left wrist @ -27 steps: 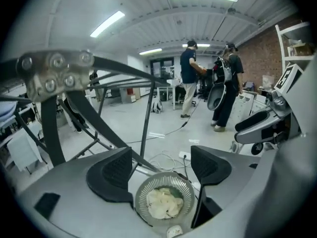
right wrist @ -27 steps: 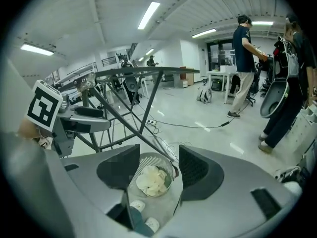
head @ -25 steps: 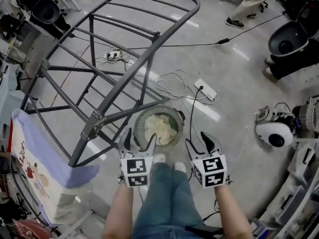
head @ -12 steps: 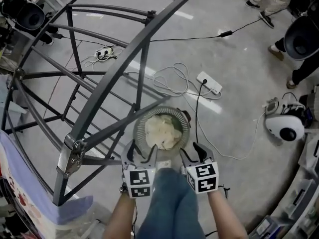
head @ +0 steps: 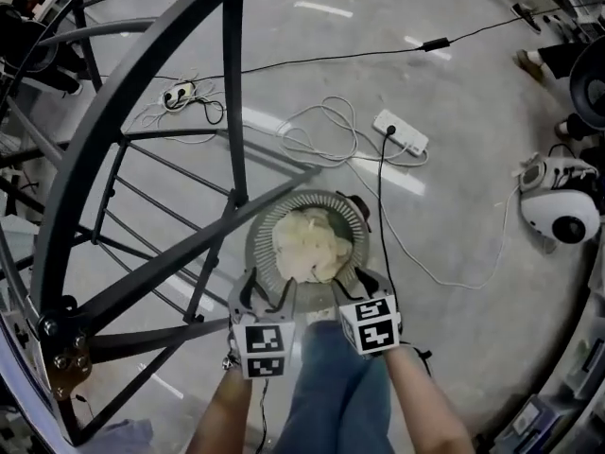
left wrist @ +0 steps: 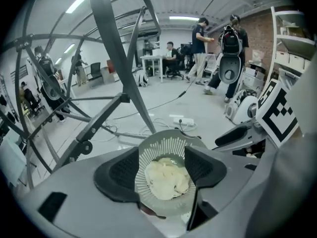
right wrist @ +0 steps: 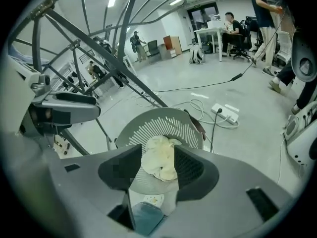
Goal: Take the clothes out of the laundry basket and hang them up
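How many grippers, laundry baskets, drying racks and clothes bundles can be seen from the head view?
Grippers: 2 (left gripper, jaws have just been closing with nothing between them; right gripper, open)
Laundry basket: 1
Drying rack: 1
Clothes bundle: 1
Total: 5

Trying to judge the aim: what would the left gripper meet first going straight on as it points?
Probably the pale crumpled cloth in the slotted laundry basket, which lines up between the jaws of the left gripper; depth is unclear. Those jaws have just been closing, nothing between them.
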The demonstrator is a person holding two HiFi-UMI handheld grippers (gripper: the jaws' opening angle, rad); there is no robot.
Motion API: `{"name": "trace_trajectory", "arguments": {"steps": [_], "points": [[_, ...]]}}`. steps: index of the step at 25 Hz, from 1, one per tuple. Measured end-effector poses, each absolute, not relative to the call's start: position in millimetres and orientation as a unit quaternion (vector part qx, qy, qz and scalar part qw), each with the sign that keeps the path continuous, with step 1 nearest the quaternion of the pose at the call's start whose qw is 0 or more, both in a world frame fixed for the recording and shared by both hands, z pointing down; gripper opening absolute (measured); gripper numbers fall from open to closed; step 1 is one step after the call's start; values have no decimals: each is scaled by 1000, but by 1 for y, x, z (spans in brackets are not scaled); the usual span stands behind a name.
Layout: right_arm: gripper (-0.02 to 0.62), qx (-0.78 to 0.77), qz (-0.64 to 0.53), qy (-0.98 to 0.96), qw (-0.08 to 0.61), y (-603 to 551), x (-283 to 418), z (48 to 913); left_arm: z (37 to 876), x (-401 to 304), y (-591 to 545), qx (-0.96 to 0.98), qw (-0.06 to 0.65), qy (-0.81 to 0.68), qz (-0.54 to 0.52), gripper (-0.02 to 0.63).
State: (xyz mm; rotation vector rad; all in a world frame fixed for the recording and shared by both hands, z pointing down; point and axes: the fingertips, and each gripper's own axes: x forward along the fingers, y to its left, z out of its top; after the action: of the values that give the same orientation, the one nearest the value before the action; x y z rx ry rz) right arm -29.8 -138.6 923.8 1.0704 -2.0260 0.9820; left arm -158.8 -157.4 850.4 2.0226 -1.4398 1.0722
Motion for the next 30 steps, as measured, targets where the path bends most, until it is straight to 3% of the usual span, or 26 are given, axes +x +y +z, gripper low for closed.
{"name": "trace_trajectory", "arguments": {"steps": [15,26,30], "points": [[204,405,405,-744,344,-186,-88,1070,914,-183,-158,728,195,-500,427,270],[199,364,444,-690,441,-204,-99,1222,943,-199,-186,719,179,-533,409,253],[198,357,491,-656,448,-194,-101,1268,955,-202,-193,717,167,-537,412,253]]}}
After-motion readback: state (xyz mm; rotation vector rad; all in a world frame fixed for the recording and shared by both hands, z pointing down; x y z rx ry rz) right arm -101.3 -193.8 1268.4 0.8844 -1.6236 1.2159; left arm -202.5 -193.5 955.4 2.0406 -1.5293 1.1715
